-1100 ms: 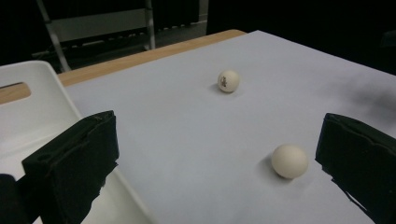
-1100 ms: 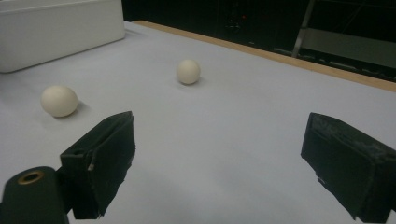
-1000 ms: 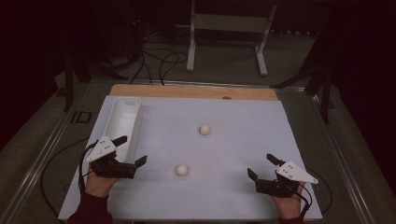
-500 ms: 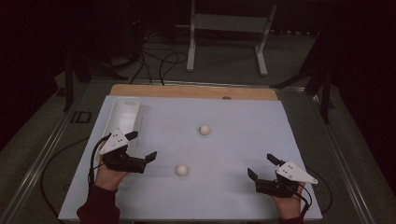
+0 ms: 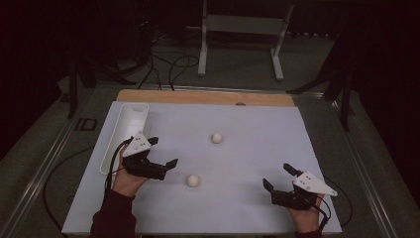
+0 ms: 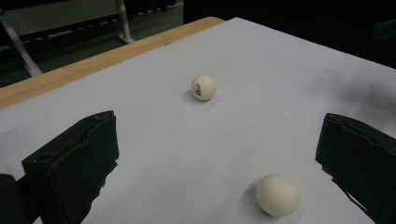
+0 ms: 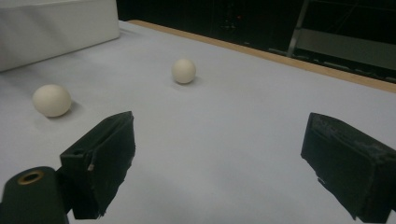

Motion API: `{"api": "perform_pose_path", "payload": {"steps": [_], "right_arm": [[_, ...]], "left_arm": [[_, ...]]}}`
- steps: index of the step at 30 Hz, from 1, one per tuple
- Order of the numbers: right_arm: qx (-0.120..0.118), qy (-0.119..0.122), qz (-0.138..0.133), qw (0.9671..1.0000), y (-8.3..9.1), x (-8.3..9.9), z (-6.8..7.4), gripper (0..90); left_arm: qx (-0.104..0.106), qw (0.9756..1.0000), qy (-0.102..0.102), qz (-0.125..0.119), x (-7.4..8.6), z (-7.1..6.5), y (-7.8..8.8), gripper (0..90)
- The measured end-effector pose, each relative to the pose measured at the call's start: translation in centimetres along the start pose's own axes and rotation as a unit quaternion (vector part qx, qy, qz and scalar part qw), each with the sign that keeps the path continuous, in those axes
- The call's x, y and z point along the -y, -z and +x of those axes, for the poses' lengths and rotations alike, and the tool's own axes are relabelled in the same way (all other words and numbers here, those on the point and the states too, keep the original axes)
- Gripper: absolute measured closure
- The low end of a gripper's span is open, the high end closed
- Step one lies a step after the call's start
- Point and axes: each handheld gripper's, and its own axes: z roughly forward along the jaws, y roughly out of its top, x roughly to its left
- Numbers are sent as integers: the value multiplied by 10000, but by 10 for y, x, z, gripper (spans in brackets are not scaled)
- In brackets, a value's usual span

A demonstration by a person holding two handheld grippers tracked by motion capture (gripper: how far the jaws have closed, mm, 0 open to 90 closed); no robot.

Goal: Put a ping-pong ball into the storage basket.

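Two white balls lie on the white sheet (image 5: 247,148). The near ball (image 5: 193,181) rests just right of my left gripper (image 5: 163,152), which is open and empty. In the left gripper view this ball (image 6: 278,194) sits low between the jaws, closer to the right one, apart from both. The far ball (image 5: 216,138) lies toward the middle; its small print faces the left gripper view (image 6: 203,87). My right gripper (image 5: 276,176) stands open and empty at the front right, with the near ball (image 7: 52,100) and far ball (image 7: 183,71) well ahead of it.
A long white tray (image 5: 126,134) lies along the sheet's left edge, behind my left hand; its wall (image 7: 56,28) rises at the upper left of the right gripper view. A wooden strip (image 5: 198,97) borders the table's back. A metal stand (image 5: 237,29) and cables are on the floor beyond.
My left gripper has moved right and slightly forward, away from the tray and up to the near ball. The right gripper and both balls have stayed put.
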Motion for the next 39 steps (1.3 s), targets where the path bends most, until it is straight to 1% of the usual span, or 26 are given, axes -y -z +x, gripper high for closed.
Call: {"api": "perform_pose_path", "payload": {"steps": [2, 3, 7, 9, 15, 24, 28, 39], "right_arm": [[-6, -12, -2, 10000, 0, 0, 0, 96], [4, -15, 0, 10000, 0, 0, 0, 96], [10, -14, -3, 10000, 0, 0, 0, 95], [12, -19, 0, 10000, 0, 0, 0, 96], [20, -8, -5, 10000, 0, 0, -1, 95], [36, -10, -7, 10000, 1, 1, -3, 96], [27, 8, -2, 10000, 1, 1, -3, 95], [22, 40, 35, 10000, 0, 1, -3, 95]], "left_arm": [[34, 10000, 0, 33, 0, -1, -4, 0], [82, 10000, -3, 51, 0, -2, -7, 0], [165, 9998, -27, 105, 1, -4, -12, 0], [185, 9997, -47, 153, 2, -4, -14, 0], [261, 9995, -54, 168, 3, -6, -19, 0], [406, 9987, -117, 294, 7, -13, -32, 0], [409, 9986, -124, 313, 8, -15, -37, 1], [570, 9963, -218, 611, 15, -22, -52, 0]]}}
